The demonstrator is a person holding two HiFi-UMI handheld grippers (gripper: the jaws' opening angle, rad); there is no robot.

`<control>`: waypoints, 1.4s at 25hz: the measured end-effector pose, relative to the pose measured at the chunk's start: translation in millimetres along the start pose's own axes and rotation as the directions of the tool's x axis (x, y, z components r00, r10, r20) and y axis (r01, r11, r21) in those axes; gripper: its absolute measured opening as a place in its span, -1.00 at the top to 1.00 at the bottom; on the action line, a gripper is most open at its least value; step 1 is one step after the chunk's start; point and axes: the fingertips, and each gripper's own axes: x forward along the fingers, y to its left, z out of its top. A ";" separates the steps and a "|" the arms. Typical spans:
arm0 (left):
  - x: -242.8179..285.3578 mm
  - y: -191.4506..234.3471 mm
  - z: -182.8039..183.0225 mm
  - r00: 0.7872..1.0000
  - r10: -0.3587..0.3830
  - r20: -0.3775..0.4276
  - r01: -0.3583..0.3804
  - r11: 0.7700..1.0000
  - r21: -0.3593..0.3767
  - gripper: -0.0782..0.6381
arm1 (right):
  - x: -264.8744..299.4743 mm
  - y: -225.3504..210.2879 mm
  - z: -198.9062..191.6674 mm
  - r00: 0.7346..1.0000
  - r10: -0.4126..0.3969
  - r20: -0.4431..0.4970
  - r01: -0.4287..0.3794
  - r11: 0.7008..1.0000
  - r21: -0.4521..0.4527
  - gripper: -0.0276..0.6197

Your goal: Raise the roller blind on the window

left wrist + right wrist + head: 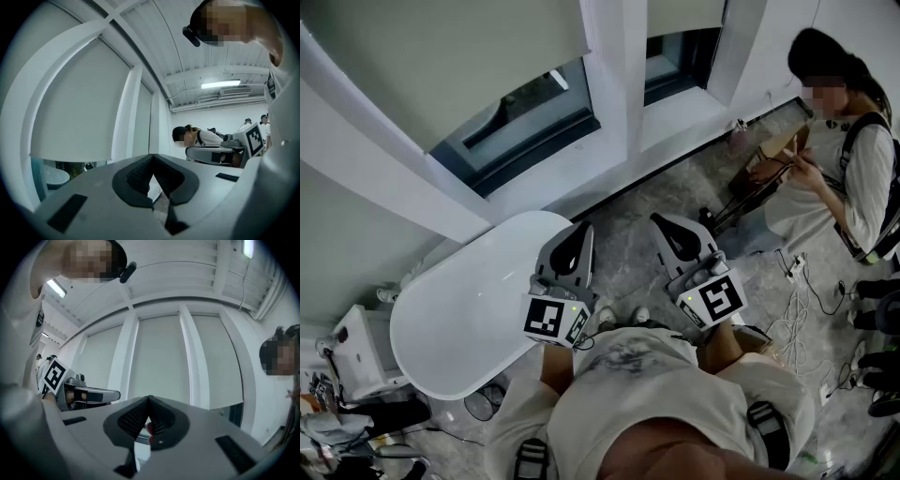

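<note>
The roller blind (441, 56) is hanging low, nothing raised yet. Below it, the left tool (582, 231) and right tool (662, 223) are sitting pressed together, empty.

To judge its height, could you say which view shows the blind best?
The left gripper view: the blind shows large, its bottom edge clear above the glass. The head view crops its top; the right gripper view shows blinds farther off, edges mostly hidden.
</note>
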 end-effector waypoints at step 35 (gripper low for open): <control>104.1 79.4 -24.1 0.999 0.045 0.016 -0.044 0.998 -0.051 0.76 | 103.2 -81.9 -28.5 0.999 -0.015 -0.044 0.013 0.999 -0.033 0.73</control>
